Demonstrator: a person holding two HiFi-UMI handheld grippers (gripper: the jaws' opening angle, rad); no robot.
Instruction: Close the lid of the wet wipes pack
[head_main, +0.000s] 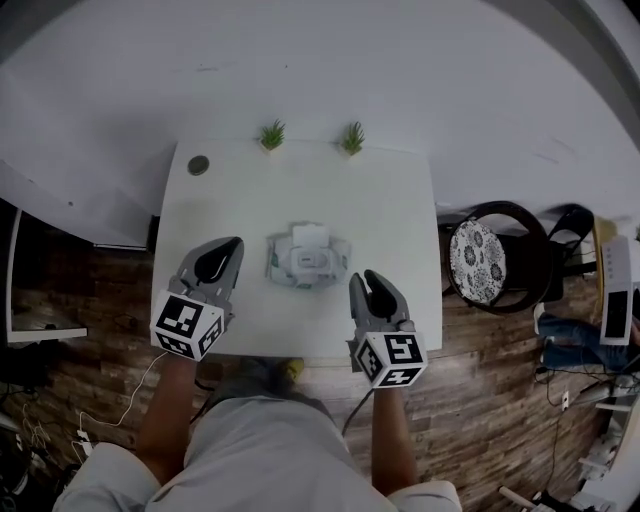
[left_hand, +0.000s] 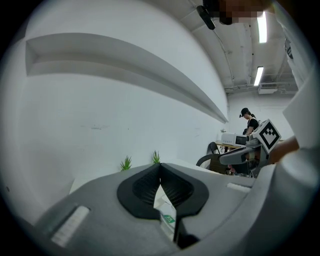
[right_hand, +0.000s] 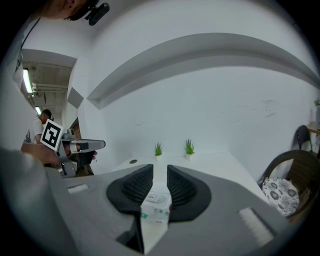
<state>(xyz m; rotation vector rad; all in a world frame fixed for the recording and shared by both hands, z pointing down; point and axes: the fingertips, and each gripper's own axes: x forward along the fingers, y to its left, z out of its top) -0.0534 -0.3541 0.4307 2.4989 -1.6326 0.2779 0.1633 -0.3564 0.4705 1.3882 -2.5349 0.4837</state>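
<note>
On the white surface (head_main: 390, 210), the wet wipes pack (head_main: 308, 260) lies nearer my spread right gripper (head_main: 363, 281) than my pressed-together left gripper (head_main: 226, 246).

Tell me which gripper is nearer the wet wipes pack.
Right. The right gripper sits just off the near right corner of the wet wipes pack. The left gripper is farther off to its left, with bare table between.

**My left gripper's outlook across the white table (left_hand: 77, 182)**
The jaw tips of my left gripper (left_hand: 160, 167) meet, with a wedge-shaped gap widening beneath them. Through that gap I see the wet wipes pack (left_hand: 167, 212), clear of the ribbed pads (left_hand: 142, 187). Two small green plants (left_hand: 126, 163) stand at the table's far edge, by the wall.
</note>
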